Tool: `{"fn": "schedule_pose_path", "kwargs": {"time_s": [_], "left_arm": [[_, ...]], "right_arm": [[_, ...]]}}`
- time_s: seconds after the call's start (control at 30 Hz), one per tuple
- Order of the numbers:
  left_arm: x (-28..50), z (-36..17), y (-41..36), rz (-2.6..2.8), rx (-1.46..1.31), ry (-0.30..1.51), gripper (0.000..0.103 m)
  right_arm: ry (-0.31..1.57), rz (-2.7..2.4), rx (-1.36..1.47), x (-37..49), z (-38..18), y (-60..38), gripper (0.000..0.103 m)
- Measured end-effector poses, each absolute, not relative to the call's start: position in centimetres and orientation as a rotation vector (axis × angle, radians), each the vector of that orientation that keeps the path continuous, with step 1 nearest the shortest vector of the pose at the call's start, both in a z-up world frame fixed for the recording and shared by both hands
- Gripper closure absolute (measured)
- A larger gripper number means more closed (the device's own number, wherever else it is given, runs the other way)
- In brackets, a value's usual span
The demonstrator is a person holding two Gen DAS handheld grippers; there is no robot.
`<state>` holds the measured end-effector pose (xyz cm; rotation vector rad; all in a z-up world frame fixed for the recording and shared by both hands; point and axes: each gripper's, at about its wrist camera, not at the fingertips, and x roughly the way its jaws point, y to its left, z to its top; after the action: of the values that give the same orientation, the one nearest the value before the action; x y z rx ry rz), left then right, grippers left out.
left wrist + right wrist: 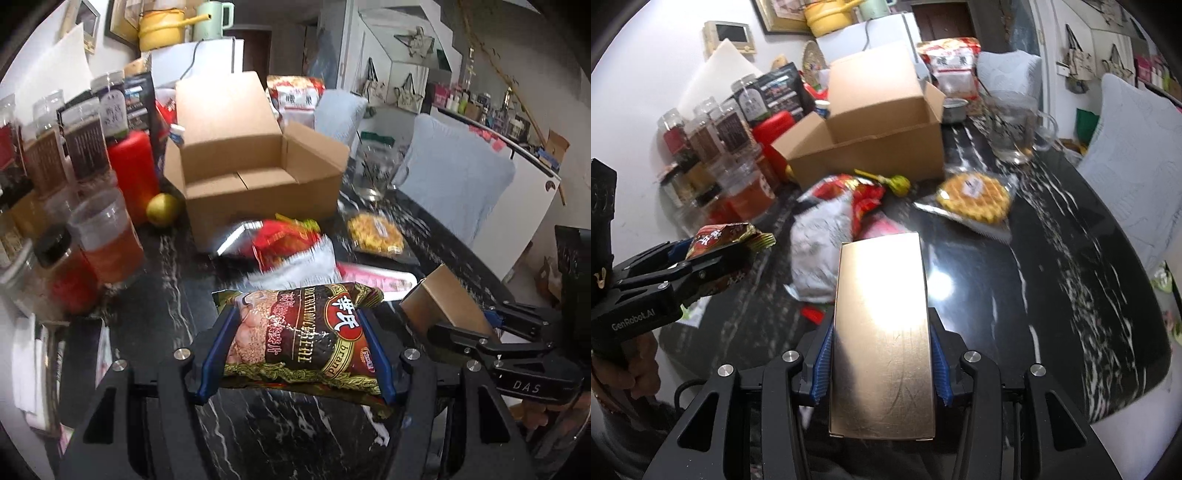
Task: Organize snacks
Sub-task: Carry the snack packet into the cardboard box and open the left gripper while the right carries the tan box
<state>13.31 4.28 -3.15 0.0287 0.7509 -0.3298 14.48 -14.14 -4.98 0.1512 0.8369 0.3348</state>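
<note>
My left gripper (297, 314) is shut on a brown and green snack packet (295, 332), its blue pads pressing on both sides, above the black marble table (166, 295). In the right wrist view that packet (724, 234) shows in the left gripper (713, 251) at the far left. My right gripper (882, 332) is shut on a shiny gold box (882, 314) lying lengthwise between its pads. From the left wrist view, the gold box (447, 299) and right gripper (476, 321) sit at the lower right. An open cardboard box (258, 192) stands beyond both, flaps up.
A red packet (284, 236), a white bag (306, 266), a pink packet (376, 278) and a wrapped waffle (375, 230) lie before the cardboard box. Several jars (85, 147), a red can (133, 166) and a yellow-green fruit (162, 208) crowd the left. A glass mug (373, 173) stands right.
</note>
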Motion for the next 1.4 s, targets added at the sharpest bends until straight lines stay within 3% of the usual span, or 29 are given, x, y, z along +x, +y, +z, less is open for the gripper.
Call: {"fn": "schedule_pose_path", "kwargs": {"time_s": [0.67, 1.4], "left_arm": [[25.7, 3.0, 4.9, -0.295, 0.011, 0.622, 0.039], [42.5, 0.6, 5.1, -0.208, 0.012, 0.678, 0.039]], "right_arm": [[0.751, 0.413, 0.096, 27.9, 1.2, -12.0, 0.059], [0.809, 0.413, 0.025, 45.6, 0.2, -9.5, 0.059]]}}
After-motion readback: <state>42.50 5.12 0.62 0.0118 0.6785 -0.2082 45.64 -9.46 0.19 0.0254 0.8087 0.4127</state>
